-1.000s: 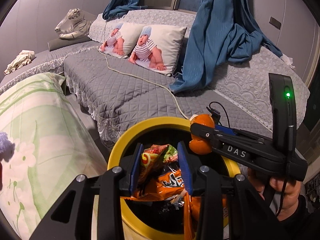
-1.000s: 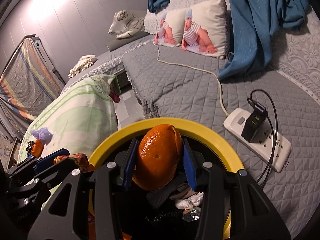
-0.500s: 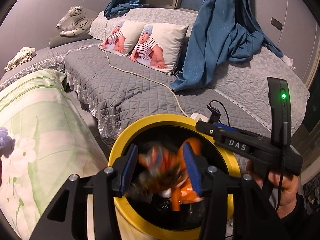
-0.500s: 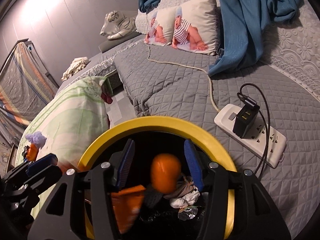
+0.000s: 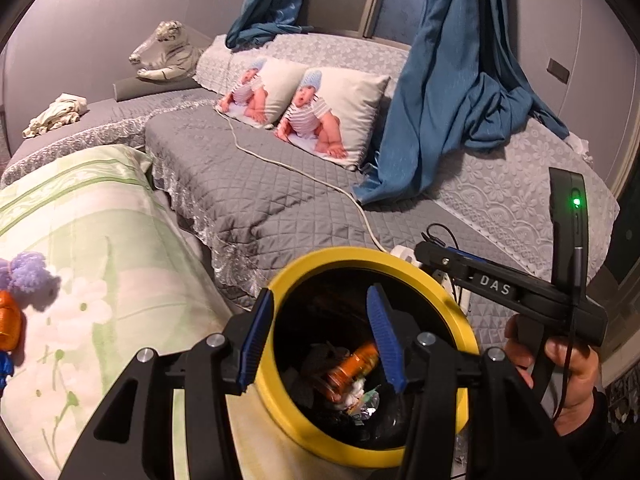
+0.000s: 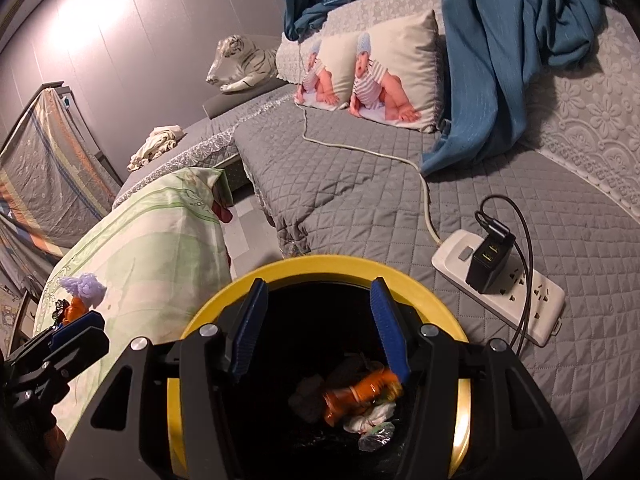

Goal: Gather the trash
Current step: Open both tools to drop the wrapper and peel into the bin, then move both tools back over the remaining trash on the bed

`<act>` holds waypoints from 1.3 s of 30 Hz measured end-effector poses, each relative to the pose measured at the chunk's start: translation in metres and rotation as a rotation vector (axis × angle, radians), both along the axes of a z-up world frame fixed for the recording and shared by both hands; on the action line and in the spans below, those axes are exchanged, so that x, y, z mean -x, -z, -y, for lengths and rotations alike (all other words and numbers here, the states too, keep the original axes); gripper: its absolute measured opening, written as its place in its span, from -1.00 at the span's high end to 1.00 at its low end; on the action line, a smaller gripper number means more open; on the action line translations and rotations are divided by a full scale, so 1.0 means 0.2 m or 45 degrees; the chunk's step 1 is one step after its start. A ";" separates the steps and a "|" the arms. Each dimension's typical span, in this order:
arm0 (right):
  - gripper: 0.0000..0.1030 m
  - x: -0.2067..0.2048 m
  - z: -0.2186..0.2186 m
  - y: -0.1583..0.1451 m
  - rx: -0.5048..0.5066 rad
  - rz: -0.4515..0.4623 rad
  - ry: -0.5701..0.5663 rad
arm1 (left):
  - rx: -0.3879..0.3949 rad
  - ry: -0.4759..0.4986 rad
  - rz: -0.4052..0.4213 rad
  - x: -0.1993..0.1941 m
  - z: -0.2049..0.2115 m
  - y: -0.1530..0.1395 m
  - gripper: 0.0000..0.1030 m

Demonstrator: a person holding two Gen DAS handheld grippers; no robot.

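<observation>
A yellow-rimmed black bin (image 5: 356,258) (image 6: 320,266) sits against the grey bed. My left gripper (image 5: 320,332) is open and empty over the bin's mouth. My right gripper (image 6: 316,320) is open and empty over the same bin, and it also shows in the left wrist view (image 5: 492,284) at the bin's right. An orange snack wrapper (image 5: 352,368) (image 6: 356,392) lies in the bin on crumpled white and dark trash (image 6: 368,416). The orange peel is not clearly distinguishable in there.
A white power strip (image 6: 500,284) with a black charger lies on the grey quilt (image 6: 360,200) right of the bin. A green floral cushion (image 5: 80,280) with a purple-and-orange toy (image 5: 16,292) is at left. Baby-print pillows (image 5: 320,116) and blue curtains (image 5: 452,92) lie behind.
Both grippers opened: the left dropped the orange snack wrapper and the right dropped the orange peel, and both fell into the bin. Both grippers have lifted a little.
</observation>
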State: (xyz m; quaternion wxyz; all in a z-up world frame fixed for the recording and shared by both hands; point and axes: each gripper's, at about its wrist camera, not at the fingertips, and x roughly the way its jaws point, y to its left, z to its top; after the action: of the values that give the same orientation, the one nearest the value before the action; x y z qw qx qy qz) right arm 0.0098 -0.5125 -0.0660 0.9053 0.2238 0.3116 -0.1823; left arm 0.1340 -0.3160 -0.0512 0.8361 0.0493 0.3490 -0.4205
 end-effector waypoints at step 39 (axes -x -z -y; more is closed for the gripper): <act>-0.29 -0.74 -1.09 -0.37 0.178 0.165 -0.618 | 0.016 -0.712 0.193 -0.28 -1.37 -0.26 -0.64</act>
State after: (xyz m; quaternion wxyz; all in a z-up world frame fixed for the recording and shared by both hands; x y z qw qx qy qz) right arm 0.1583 -0.2948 0.0085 0.9539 0.0907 0.2840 0.0338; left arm 0.1900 -0.0416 0.0015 0.9435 -0.0229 0.2830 -0.1709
